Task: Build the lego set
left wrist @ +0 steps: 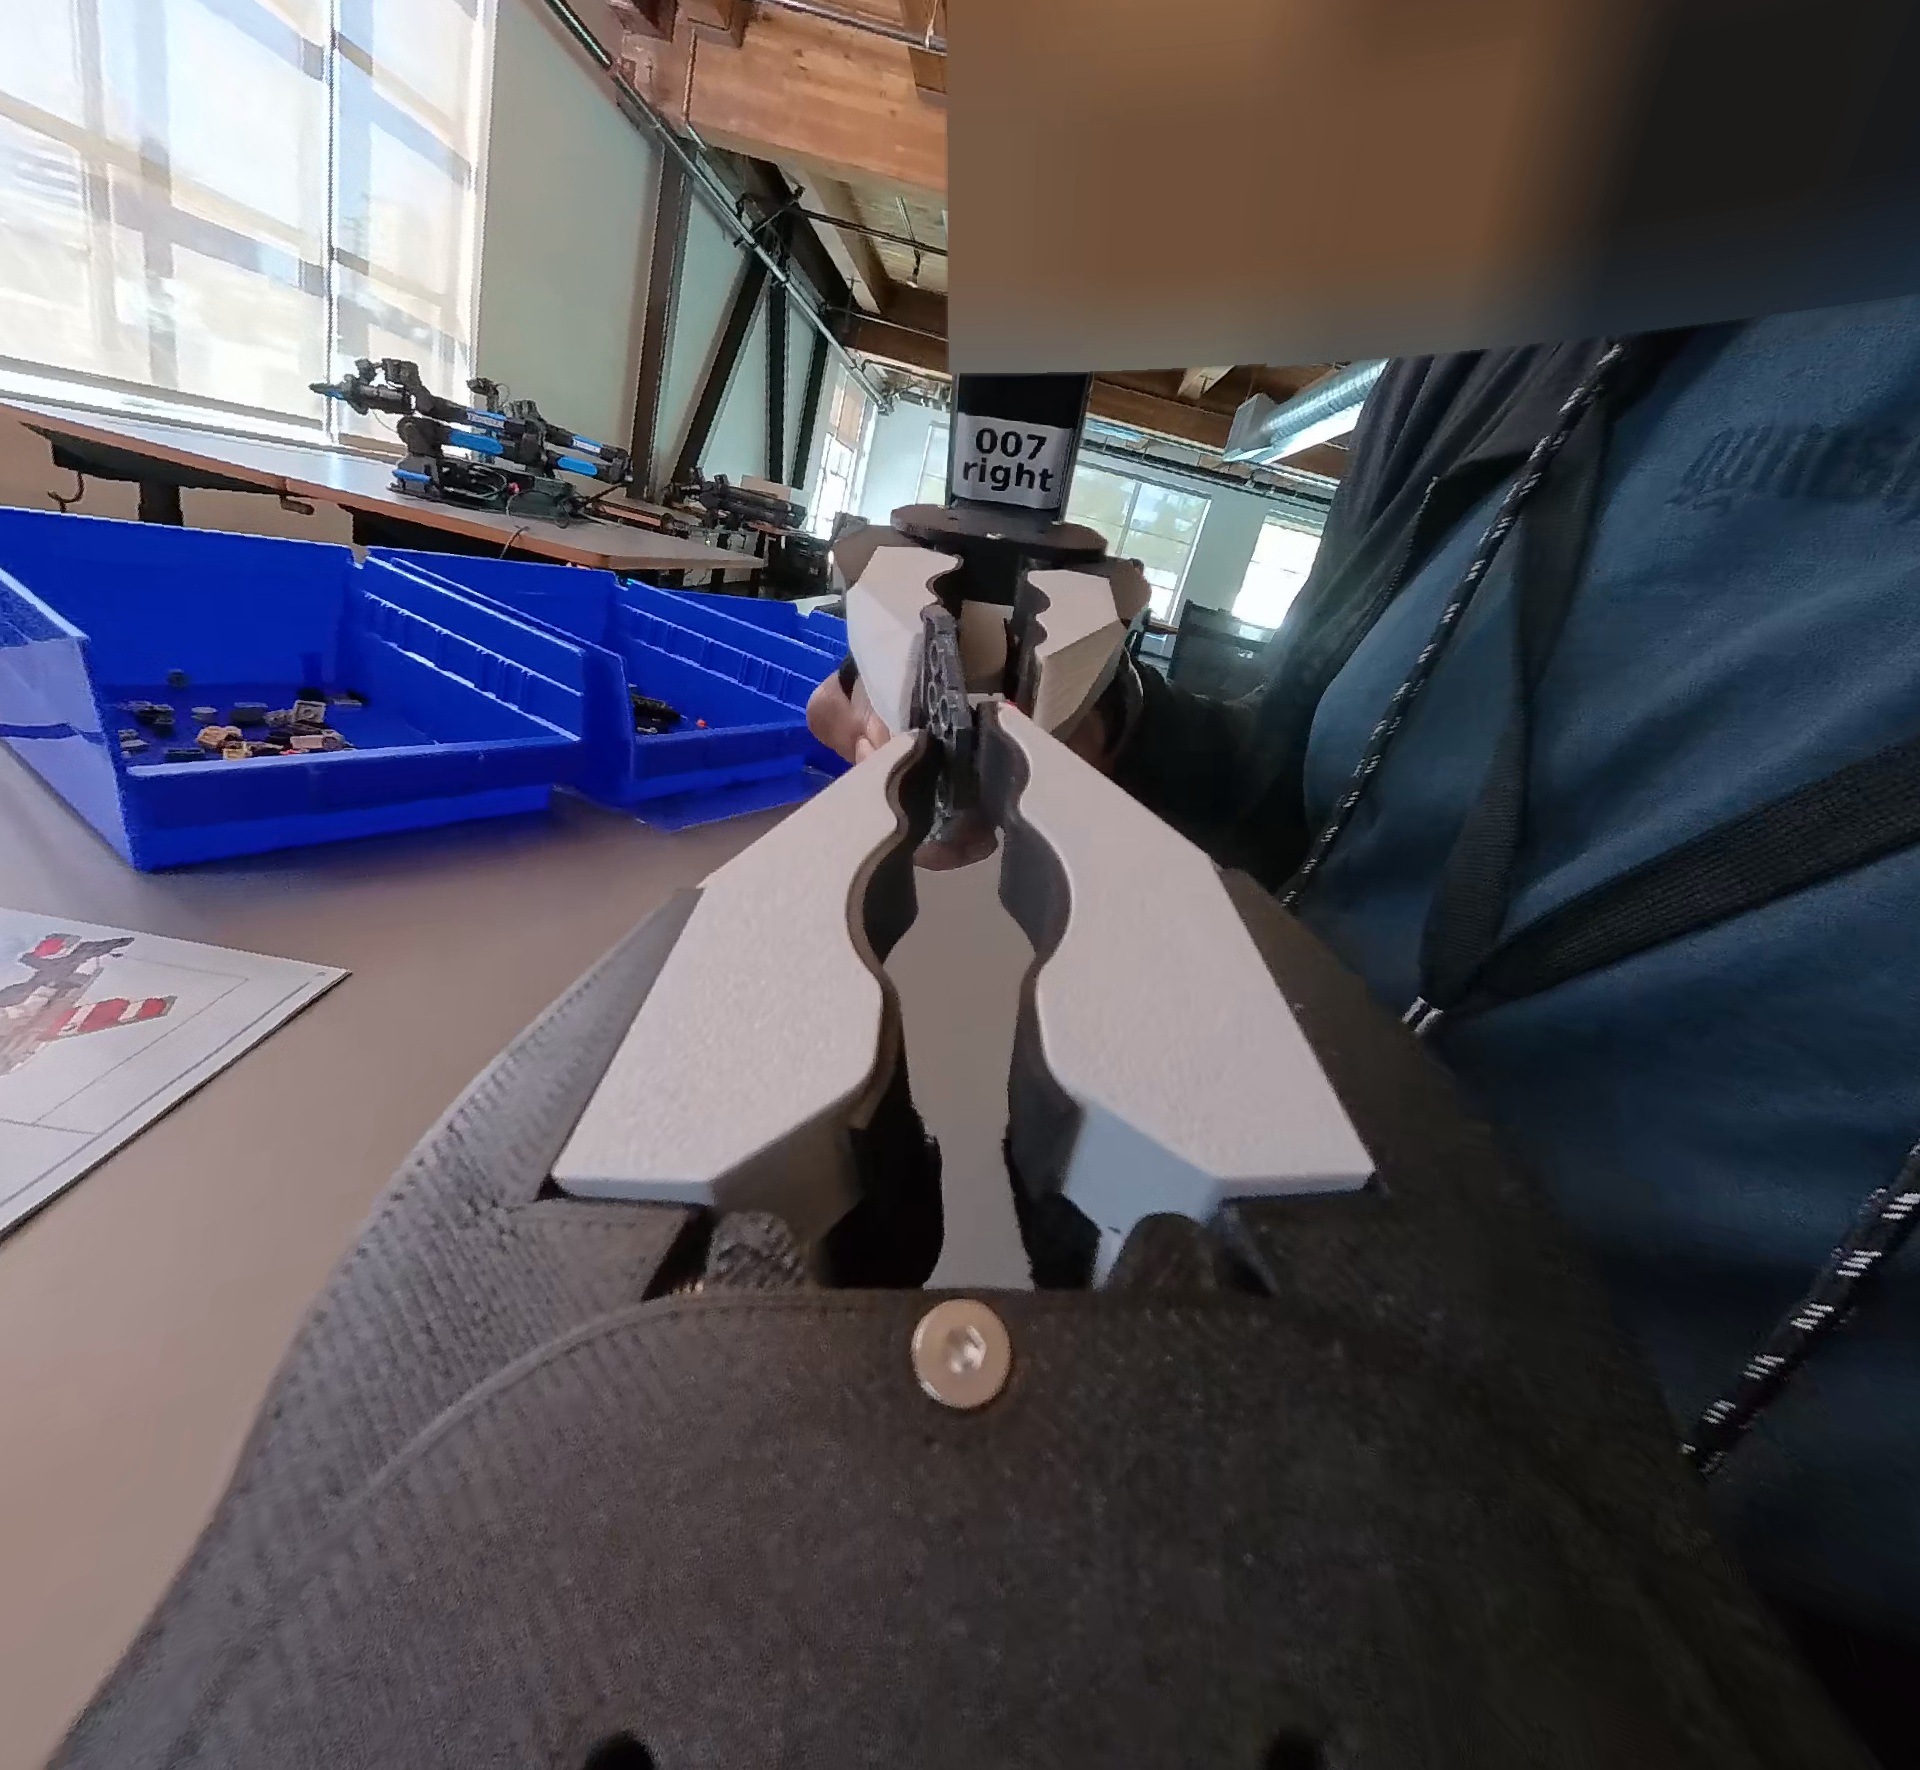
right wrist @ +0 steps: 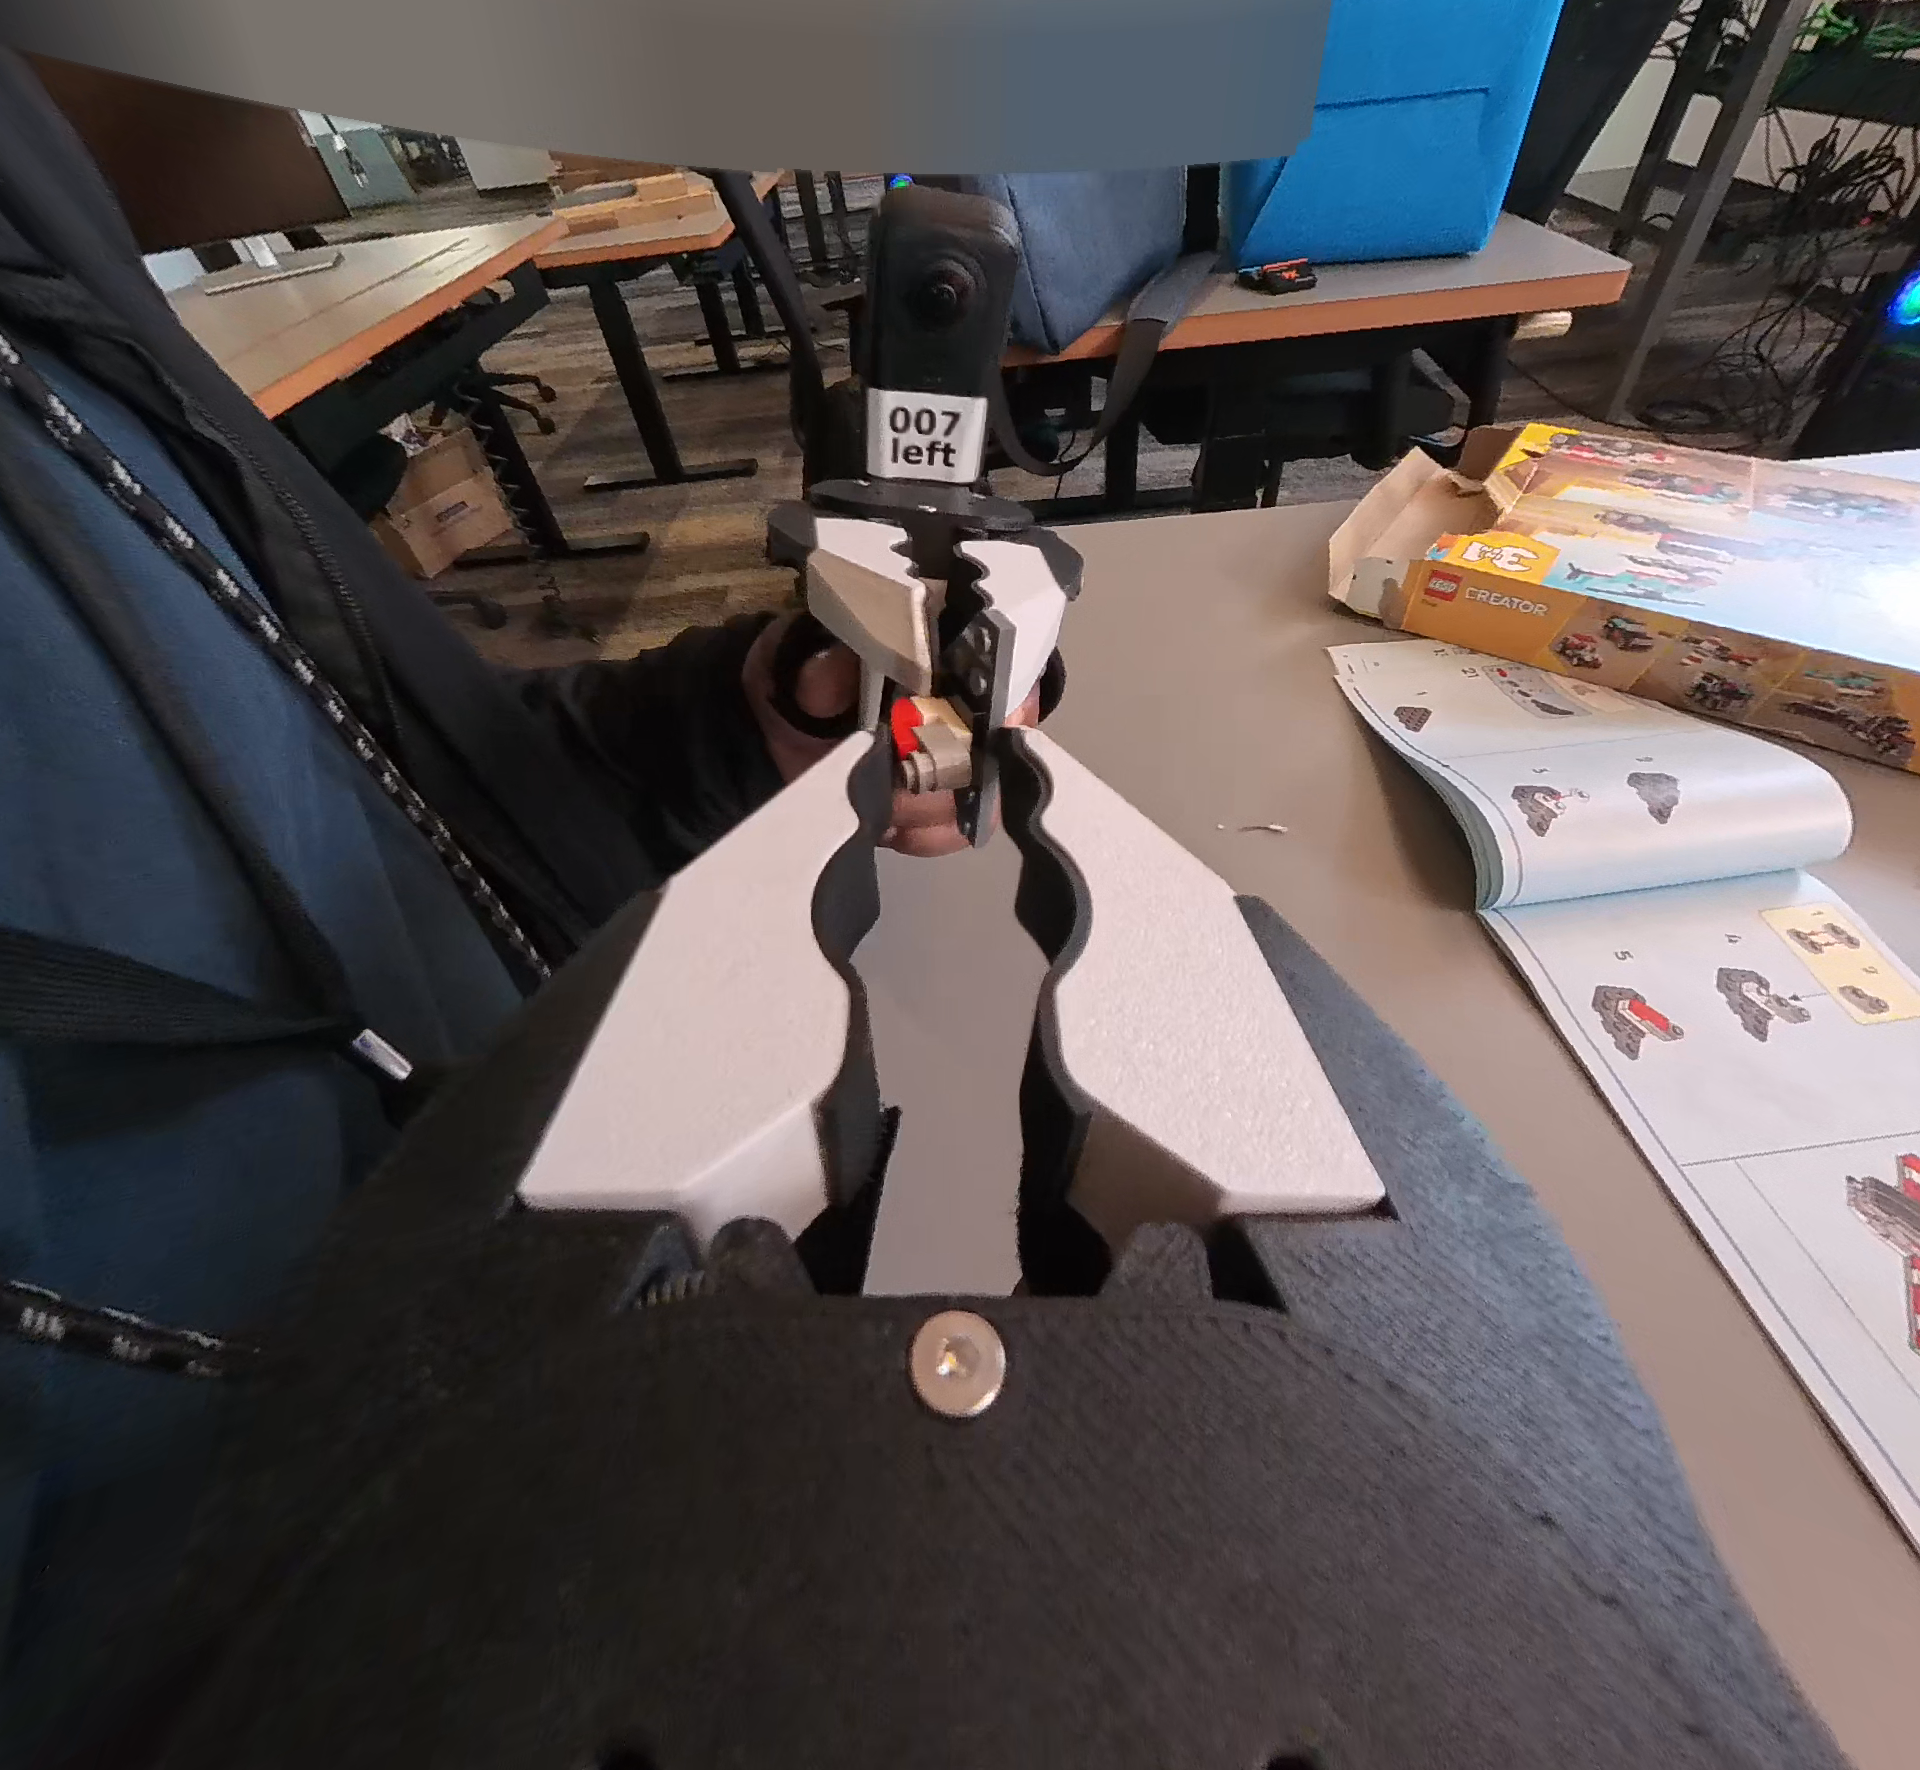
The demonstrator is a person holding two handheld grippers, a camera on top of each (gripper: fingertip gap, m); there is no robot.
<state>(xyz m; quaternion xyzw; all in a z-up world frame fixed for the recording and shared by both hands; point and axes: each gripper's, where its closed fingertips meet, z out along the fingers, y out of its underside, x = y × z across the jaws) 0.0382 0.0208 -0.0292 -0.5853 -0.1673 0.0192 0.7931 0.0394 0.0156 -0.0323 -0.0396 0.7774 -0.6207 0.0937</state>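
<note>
Fingers [left wrist: 1091,889] of both grippers pinch one small dark-plate subassembly [right wrist: 961,712] mid-air; most pieces remain in blue bin [left wrist: 343,801]: early build.

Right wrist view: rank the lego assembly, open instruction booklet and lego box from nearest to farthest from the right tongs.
1. Lego assembly, at the right tongs' tips.
2. Instruction booklet, right, on the table.
3. Lego box, behind the booklet, far right.

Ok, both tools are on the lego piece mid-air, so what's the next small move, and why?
Probably press the two tools gently together to seat the joint. The left tool and right tool meet tip to tip, both gripping the dark plate assembly, whose red and tan bricks sit at the junction. Whether they are fully seated cannot be told.
</note>
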